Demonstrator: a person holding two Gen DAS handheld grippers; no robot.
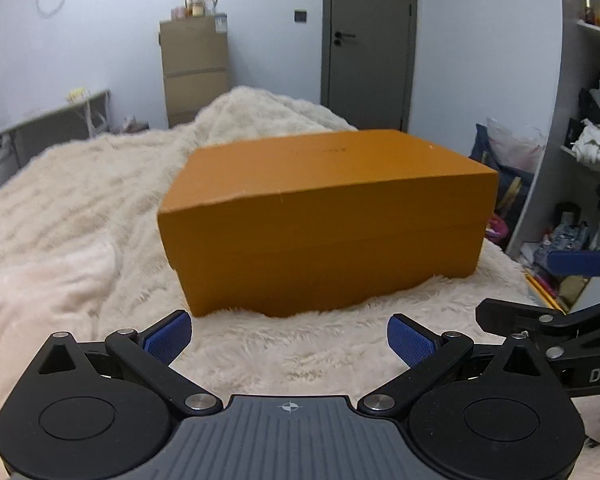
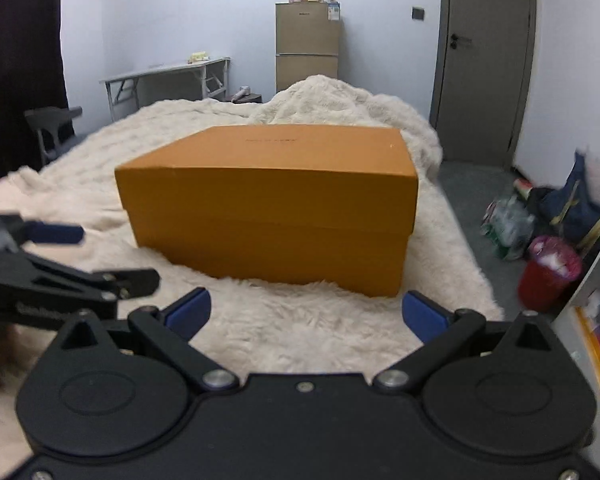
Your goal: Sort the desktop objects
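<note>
An orange cardboard box (image 1: 324,220) with its lid on rests on a fluffy cream blanket (image 1: 80,208); the right wrist view shows the same box (image 2: 268,208) just ahead. My left gripper (image 1: 289,338) is open, its blue pads wide apart and empty, a short way in front of the box. Beside it, my right gripper (image 2: 307,315) is open too, holding nothing, facing the box's near right corner. Each gripper appears at the edge of the other's view: the right one (image 1: 548,292) and the left one (image 2: 76,256).
The blanket (image 2: 100,160) covers a bed. A grey door (image 1: 368,40), a tan cabinet (image 1: 196,68) and a folding table (image 2: 168,76) stand behind. Bags and a red container (image 2: 548,272) crowd the floor to the right, by shelves (image 1: 596,160).
</note>
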